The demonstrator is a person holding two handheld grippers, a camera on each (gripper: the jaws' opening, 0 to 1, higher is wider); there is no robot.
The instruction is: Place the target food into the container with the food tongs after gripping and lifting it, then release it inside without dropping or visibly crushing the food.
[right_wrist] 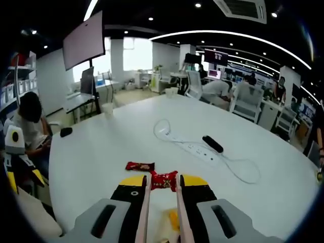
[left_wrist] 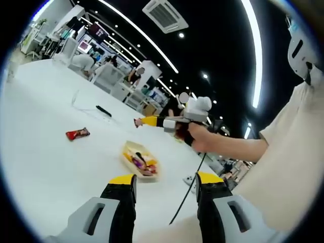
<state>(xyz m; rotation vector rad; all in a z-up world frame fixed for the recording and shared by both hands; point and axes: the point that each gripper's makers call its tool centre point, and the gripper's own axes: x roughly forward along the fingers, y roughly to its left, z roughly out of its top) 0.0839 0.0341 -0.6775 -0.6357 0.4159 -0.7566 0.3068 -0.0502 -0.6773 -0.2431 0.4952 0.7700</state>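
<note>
The tongs, clamped in the right gripper, pinch a red candy above the tray (left gripper gapes empty).

Snack-filled container on white table

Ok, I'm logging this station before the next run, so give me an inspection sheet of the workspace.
Surface: white table, large and rounded.
Job's things: tongs held in the right claw, pinching a red-wrapped snack; yellow container already holding snacks.
Clutter: second red snack on the table, black remote, paper cup.
Grippers: left claw open, holding nothing.
Cables: white power strip with looping white cord; black cable near the left claw.
Surroundings: open office, desks, seated people, wall screen.
</note>
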